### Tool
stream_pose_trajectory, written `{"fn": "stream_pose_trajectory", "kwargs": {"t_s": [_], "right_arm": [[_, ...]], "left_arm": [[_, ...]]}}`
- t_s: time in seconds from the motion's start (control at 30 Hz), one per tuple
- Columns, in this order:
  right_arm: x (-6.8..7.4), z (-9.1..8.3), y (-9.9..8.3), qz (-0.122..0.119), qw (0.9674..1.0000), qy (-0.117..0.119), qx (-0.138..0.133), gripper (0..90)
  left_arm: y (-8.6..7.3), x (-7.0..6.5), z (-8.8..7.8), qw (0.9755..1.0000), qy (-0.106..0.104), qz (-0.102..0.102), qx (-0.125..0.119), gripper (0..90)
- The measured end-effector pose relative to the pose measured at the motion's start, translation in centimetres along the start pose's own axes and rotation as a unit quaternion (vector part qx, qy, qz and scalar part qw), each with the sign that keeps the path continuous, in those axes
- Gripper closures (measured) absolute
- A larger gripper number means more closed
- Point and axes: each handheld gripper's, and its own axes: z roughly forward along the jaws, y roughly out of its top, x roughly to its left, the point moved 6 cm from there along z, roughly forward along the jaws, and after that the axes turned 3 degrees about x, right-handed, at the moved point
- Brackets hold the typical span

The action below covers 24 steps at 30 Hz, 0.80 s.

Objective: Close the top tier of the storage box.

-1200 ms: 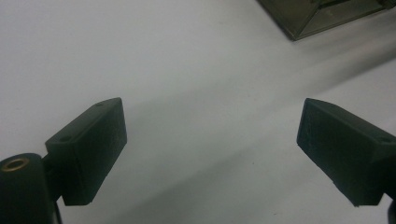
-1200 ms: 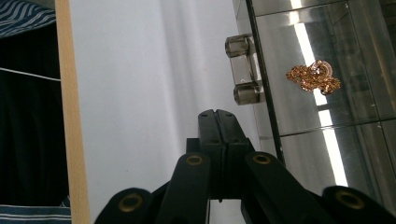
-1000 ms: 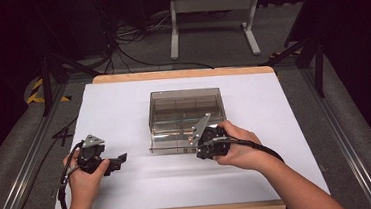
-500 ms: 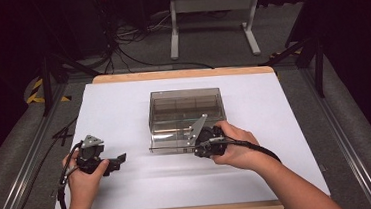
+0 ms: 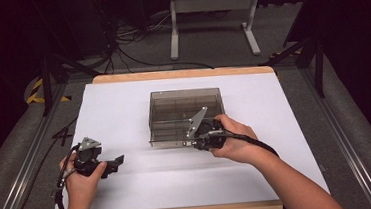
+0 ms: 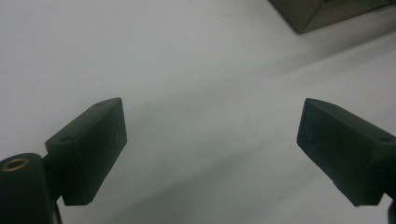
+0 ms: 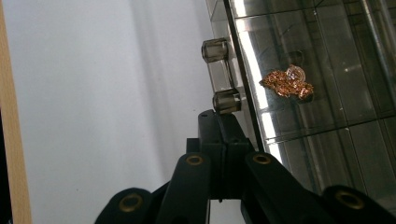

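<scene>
Smoky clear plastic box (image 5: 187,117) with inner compartments sits near the middle of the white worktop (image 5: 123,104), a little toward the far edge. Its near front wall carries a small clear handle (image 7: 218,77) set on two round studs. In the right gripper view a small gold-coloured tangle (image 7: 288,84), like a fine chain or crumpled foil, lies inside the box behind the transparent wall; which compartment it is in I cannot tell.

Right gripper (image 5: 202,142), held in the person's right hand (image 5: 234,141), is at the near front wall of the box. Its two black jaws are pressed fully together with nothing between them, and their joined tip (image 7: 219,122) is just below the lower stud of the handle, very close to it or touching; the frames do not settle which.

Left gripper (image 5: 114,164), in the left hand (image 5: 81,180), is well apart from the box, over bare worktop at the near left. Its jaws stand wide apart and hold nothing, and a corner of the box shows beyond them in the left gripper view.
</scene>
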Motion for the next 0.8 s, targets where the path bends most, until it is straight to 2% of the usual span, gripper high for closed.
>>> {"fn": "stream_pose_trajectory", "kwargs": {"t_s": [0.8], "right_arm": [[-2.7,0.3,0.2,0.026,0.9992,-0.021,-0.021,90.0]], "left_arm": [[-0.1,0.1,-0.1,1.0,0.001,-0.003,-0.001,9.2]]}}
